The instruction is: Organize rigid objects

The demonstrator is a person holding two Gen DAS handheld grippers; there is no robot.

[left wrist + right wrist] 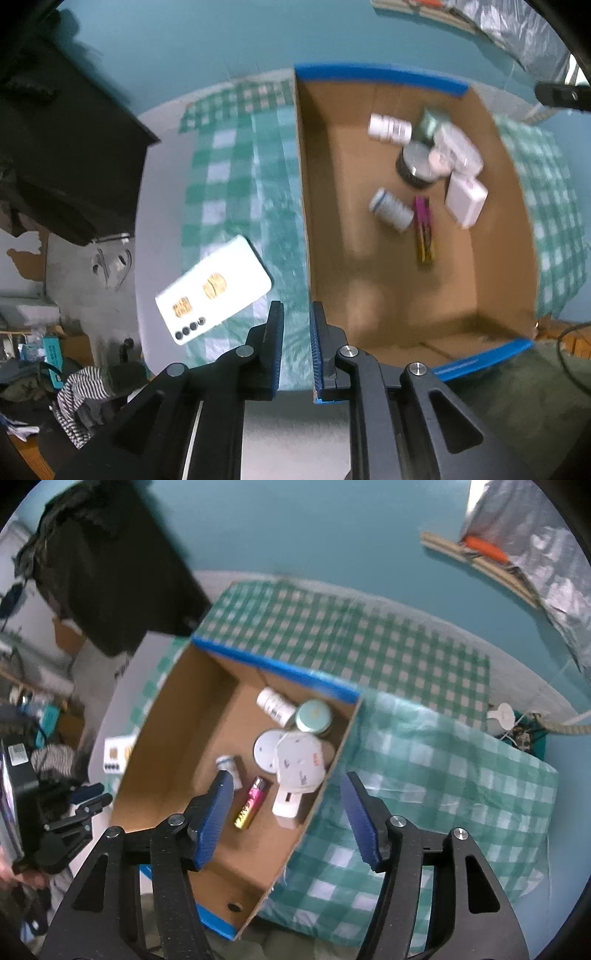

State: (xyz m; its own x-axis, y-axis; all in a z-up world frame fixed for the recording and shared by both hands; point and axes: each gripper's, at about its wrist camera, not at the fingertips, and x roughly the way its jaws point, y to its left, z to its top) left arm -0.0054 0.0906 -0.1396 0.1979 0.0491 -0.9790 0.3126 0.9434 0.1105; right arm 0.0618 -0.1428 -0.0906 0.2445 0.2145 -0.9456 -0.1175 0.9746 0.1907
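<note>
A cardboard box (491, 206) with blue-taped rims lies open on a green checked cloth. Inside it are a white pill bottle (389, 127), a teal-lidded jar (314, 716), a round tin (415, 164), a white gadget (299, 764), a small white carton (466, 201), a blue-capped bottle (391, 208) and a pink and yellow lighter (251, 803). A flat white pack (214, 291) with gold prints lies on the cloth, left of the box. My left gripper (297, 325) hovers over the box's left wall, jaws slightly apart and empty. My right gripper (286, 786) hangs open above the box, empty.
The checked cloth (424, 768) covers a pale round table (162, 206) over a teal floor. Black fabric (110, 572) hangs at the left. A silver plastic sheet (535, 546) lies at the upper right. Clutter and striped cloth (79, 391) sit low at the left.
</note>
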